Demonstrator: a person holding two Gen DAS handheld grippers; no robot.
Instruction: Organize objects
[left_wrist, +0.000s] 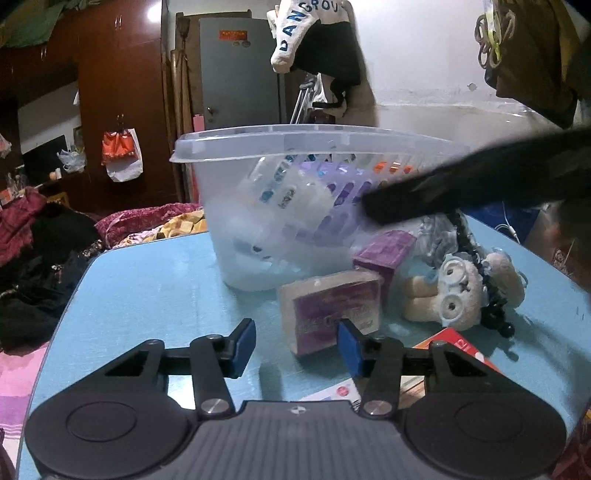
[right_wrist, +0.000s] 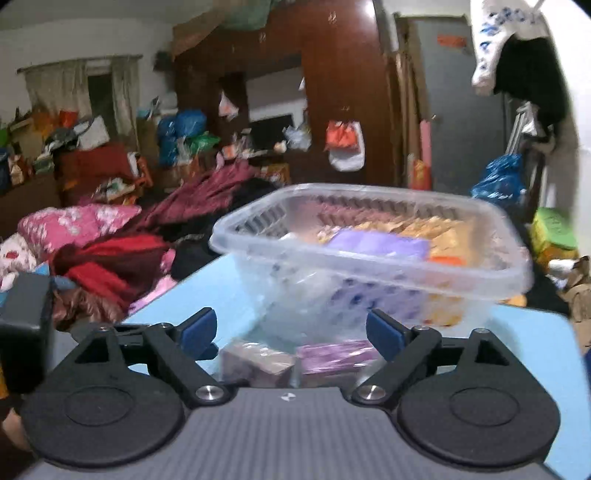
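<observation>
A clear plastic basket (left_wrist: 310, 147) stands on the light blue table (left_wrist: 147, 280) and holds purple, orange and white packets. It also shows in the right wrist view (right_wrist: 369, 229). Two purple boxes lie in front of it: a wrapped one (left_wrist: 332, 310) and another (left_wrist: 384, 251) behind it. A plush owl toy (left_wrist: 461, 291) lies to their right. My left gripper (left_wrist: 297, 345) is open and empty, just short of the wrapped box. My right gripper (right_wrist: 291, 332) is open and empty above the two purple boxes (right_wrist: 295, 360), close to the basket. It crosses the left wrist view as a dark blurred shape (left_wrist: 480, 188).
A red and white box (left_wrist: 454, 347) lies at the table's near right. Piles of clothes (left_wrist: 44, 251) lie beyond the table's left edge. Clothes hang on the wall behind the basket (left_wrist: 321, 48). The left half of the table is bare.
</observation>
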